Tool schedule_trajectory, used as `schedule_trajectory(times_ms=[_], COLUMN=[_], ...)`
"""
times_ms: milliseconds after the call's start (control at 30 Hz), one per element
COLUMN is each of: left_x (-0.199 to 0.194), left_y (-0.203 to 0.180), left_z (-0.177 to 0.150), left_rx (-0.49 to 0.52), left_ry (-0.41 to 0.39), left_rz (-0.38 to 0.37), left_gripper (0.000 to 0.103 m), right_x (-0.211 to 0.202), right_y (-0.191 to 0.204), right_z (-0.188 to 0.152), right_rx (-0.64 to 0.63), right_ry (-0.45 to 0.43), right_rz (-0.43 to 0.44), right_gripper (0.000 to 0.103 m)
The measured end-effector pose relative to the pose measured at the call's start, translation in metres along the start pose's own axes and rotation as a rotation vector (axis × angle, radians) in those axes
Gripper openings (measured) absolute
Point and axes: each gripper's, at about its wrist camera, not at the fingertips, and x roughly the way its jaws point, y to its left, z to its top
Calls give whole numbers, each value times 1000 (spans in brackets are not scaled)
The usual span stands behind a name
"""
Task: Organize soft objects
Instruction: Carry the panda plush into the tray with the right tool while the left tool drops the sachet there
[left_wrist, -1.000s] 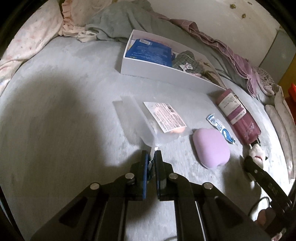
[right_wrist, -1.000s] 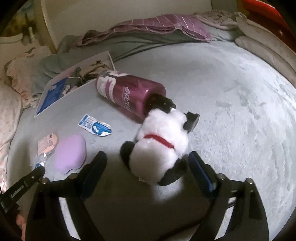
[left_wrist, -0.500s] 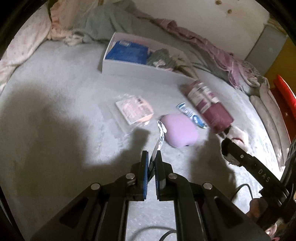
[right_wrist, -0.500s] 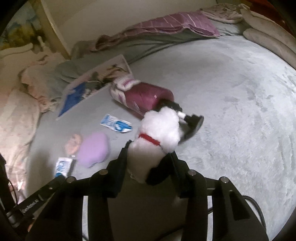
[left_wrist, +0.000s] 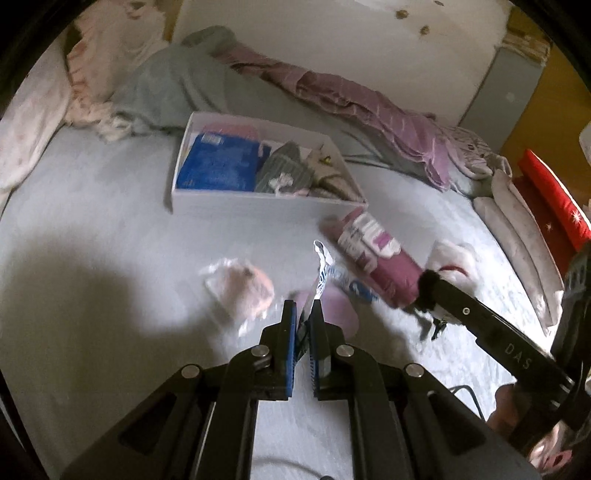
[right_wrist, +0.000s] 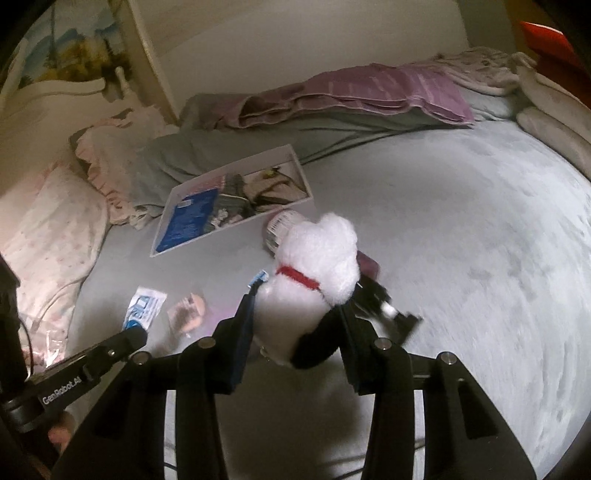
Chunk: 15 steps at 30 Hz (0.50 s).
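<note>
A grey plush bedspread (right_wrist: 480, 229) covers the bed and fills both views, with a pale wall behind. Nearest in the left wrist view, the left gripper (left_wrist: 303, 314) is closed tight on a thin blue-and-white sachet (left_wrist: 322, 269), which stands up from between its pads, clear of the bedspread. Nearest in the right wrist view, the right gripper (right_wrist: 295, 325) is clamped on a white plush toy (right_wrist: 314, 269) with a red collar and black limbs; its jaws have just been closing, and the toy's body sits squeezed between them, lifted off the bed. Just beyond the left gripper lie a lilac soft pad (left_wrist: 340, 306) and, to its left, a pink item in a clear wrapper (left_wrist: 240, 286). A second blue-and-white packet (left_wrist: 352, 284) lies between the pad and a maroon bottle (left_wrist: 373, 254), which lies on its side to the right. Farther off, a white open box (left_wrist: 192, 155) holds a blue package (left_wrist: 218, 162) on its left and folded grey cloth (left_wrist: 284, 168) toward its right. Behind the box, a grey-green blanket (left_wrist: 173, 85) and a purple striped cloth (left_wrist: 369, 107) are bunched along the wall, with pale pink pillows (left_wrist: 37, 110) at far left.
</note>
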Motion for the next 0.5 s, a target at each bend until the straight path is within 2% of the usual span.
schedule_trajectory(times_ms=[167, 400, 500], left_x=[9, 37, 50], left_y=[8, 19, 24], left_z=[35, 85, 104], left_rx=[17, 67, 68], left_ry=[-8, -28, -50], left_rz=[-63, -52, -13], left_gripper=[5, 5, 5], right_x=[22, 59, 79], right_y=[4, 9, 15], right_z=[28, 73, 92], right_rx=[-47, -132, -173], right_ry=[89, 157, 161], right_rz=[83, 166, 173], right_gripper=[44, 44, 44])
